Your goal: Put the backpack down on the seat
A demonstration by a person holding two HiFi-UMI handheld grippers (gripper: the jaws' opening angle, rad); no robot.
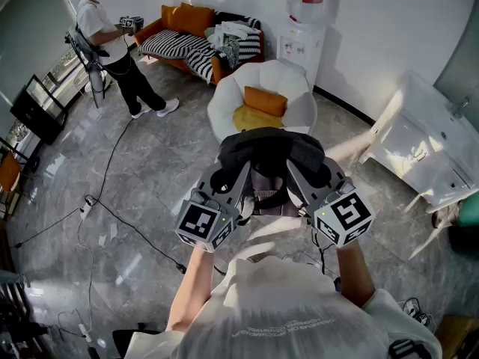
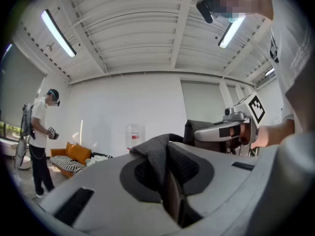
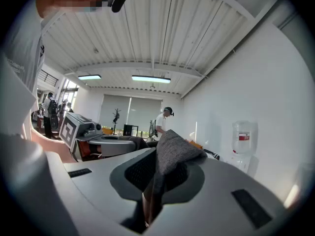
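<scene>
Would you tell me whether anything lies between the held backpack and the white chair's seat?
Only an orange cushion and a yellow cushion lying on the white chair; the backpack has no other visible obstacle.

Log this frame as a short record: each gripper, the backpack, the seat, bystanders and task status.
left gripper: shut on a fold of backpack fabric
right gripper: shut on backpack fabric too
backpack: dark, held up between both grippers, at the near edge of the chair in the head view
chair: white, round; orange cushion and yellow cushion lie on its seat
bystander: person standing by the sofa
status: backpack appears not yet set down
</scene>
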